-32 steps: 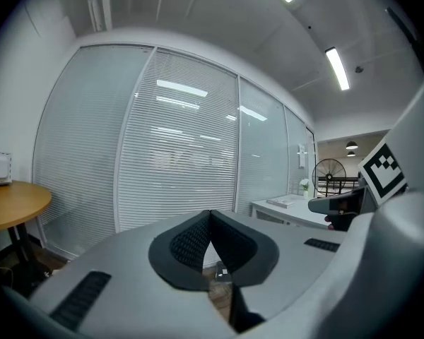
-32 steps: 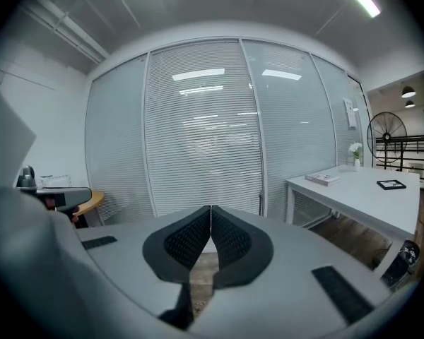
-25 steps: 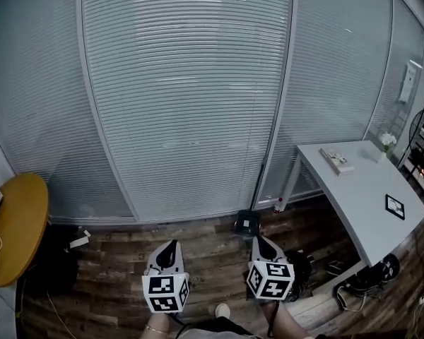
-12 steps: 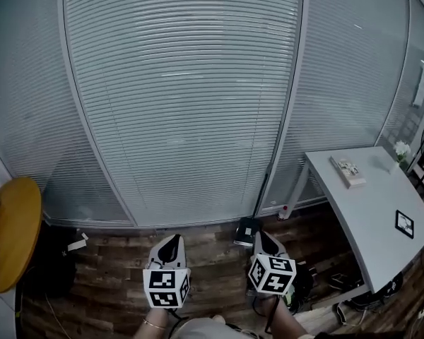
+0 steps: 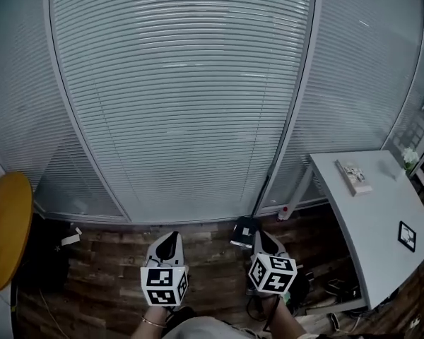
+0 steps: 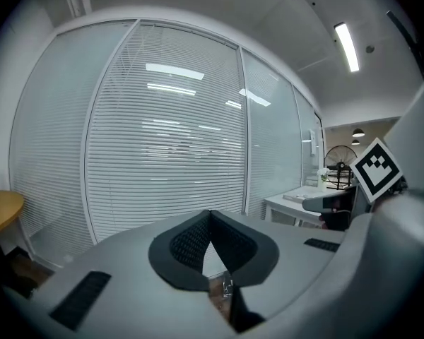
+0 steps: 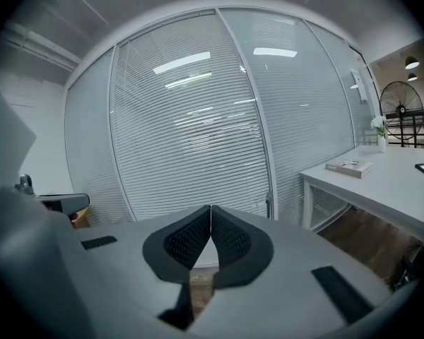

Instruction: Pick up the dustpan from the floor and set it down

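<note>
A dark dustpan [image 5: 244, 232] lies on the wooden floor at the foot of the glass wall, its thin handle [image 5: 262, 198] standing upright against the frame post. In the right gripper view the handle [image 7: 271, 205] shows as a grey rod just right of the jaws. My right gripper [image 5: 259, 236] hangs just right of the pan, above the floor; its jaws [image 7: 210, 209] are shut and empty. My left gripper [image 5: 172, 239] is further left, also shut on nothing [image 6: 210, 214]. Both point at the blinds.
A white desk [image 5: 367, 214] stands at the right with a book [image 5: 354, 176] and a small black frame [image 5: 407, 236]; cables and shoes lie under it. A round wooden table [image 5: 6, 226] is at the left, with dark clutter [image 5: 46, 260] beside it.
Both grippers have moved toward the glass wall together. The wall and dustpan are nearer, and the desk has slid toward the right edge of the head view. The jaws stayed shut.
</note>
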Demonstrator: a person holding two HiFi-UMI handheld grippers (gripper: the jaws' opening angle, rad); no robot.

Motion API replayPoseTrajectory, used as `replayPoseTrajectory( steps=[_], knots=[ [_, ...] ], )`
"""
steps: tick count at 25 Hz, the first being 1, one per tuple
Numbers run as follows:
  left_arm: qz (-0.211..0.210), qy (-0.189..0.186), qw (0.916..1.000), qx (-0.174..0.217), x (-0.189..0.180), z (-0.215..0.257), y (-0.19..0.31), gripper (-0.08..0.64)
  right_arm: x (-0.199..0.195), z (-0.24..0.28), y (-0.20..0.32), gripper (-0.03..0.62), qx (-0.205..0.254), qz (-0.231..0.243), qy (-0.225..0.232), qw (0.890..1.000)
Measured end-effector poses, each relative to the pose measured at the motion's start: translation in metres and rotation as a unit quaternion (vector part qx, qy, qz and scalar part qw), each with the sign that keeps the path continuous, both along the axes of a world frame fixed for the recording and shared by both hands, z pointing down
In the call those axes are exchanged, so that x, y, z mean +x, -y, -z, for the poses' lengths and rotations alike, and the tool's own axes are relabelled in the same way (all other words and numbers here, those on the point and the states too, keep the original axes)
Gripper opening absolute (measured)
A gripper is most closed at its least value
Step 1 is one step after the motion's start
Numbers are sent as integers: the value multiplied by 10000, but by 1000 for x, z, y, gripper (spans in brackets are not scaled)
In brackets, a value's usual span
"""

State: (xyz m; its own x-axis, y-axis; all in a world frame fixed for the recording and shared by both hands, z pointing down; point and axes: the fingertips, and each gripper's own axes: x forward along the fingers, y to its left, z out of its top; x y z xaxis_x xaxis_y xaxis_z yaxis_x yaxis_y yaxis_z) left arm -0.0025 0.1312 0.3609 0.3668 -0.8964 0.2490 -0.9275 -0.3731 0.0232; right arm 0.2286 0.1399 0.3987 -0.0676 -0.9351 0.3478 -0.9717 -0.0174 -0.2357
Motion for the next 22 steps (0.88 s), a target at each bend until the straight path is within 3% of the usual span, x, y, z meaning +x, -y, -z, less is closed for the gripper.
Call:
replayPoseTrajectory(
  steps=[7,15,22],
  knots=[
    [-36,-39,9998,-174,6,-17,41,17,12,-17,30,32,-196,-100,7,9998],
    [-274,-384,9989,-58,29,-16,116,17,40,-10,83,32,-142,-438,-122,9989],
    [-455,-345,9984,15,31,-9,186,17,35,-2,150,32,-117,-517,-160,9985]
  ],
)
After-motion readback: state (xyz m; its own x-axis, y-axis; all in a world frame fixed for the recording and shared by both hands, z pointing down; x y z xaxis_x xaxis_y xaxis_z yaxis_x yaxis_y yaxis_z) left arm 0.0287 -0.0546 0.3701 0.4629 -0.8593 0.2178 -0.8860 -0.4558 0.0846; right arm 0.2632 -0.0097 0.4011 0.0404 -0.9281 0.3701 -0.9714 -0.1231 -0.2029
